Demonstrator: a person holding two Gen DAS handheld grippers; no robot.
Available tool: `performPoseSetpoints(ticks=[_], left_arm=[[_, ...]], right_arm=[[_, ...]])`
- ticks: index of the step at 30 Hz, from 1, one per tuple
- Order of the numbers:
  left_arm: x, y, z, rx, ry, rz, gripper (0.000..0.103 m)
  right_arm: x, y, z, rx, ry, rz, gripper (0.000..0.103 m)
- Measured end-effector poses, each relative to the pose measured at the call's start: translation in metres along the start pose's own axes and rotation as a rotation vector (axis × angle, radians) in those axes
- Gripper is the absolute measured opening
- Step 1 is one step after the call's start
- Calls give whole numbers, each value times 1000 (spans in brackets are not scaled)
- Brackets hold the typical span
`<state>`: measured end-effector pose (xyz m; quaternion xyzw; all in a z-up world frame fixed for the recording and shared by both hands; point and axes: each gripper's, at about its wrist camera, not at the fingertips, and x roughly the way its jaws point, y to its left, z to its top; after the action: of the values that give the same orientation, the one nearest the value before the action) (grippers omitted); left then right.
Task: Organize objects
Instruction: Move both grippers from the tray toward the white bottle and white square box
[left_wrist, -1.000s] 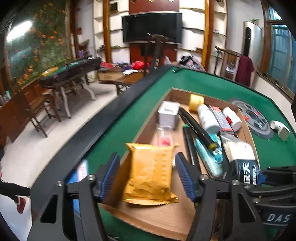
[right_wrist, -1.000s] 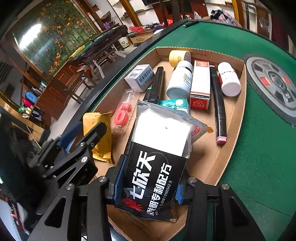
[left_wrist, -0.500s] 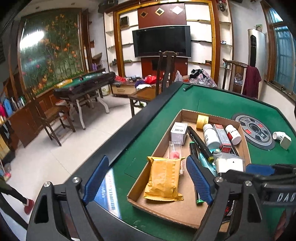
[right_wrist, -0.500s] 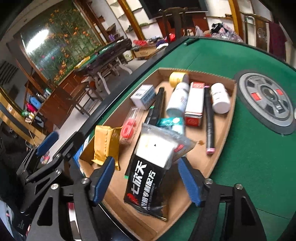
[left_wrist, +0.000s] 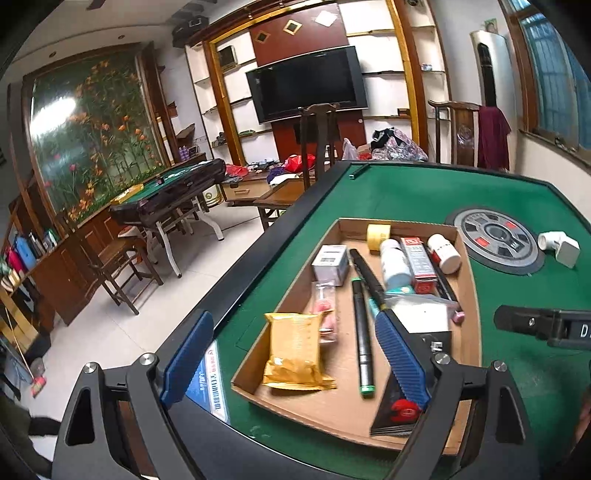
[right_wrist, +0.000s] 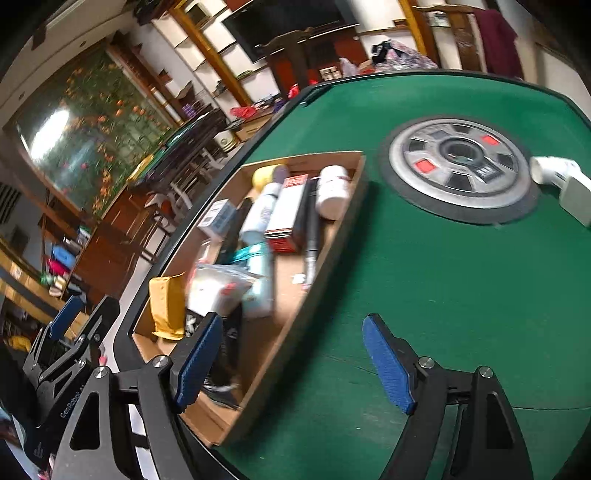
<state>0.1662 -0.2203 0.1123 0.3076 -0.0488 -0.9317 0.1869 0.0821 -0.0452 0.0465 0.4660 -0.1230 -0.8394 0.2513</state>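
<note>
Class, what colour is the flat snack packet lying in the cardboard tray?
Golden yellow packet; clearest in the left wrist view.

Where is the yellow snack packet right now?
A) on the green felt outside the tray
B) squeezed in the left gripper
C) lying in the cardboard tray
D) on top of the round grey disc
C: the yellow snack packet lies flat at the near end of the cardboard tray, and no gripper is touching it.

Left tool (left_wrist: 295, 363) and right tool (right_wrist: 291, 363) opening, empty.
</note>
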Motion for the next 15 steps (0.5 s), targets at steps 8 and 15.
performPoseSetpoints(ticks=[8,15], left_arm=[[-8,-33,0,80,9,-5,90],[-8,-57,-2,133,29,-25,90]], right_arm=[[-15,-35,-5,59,-21,3,85],[-25,-57,-4,89,-34,0,85]])
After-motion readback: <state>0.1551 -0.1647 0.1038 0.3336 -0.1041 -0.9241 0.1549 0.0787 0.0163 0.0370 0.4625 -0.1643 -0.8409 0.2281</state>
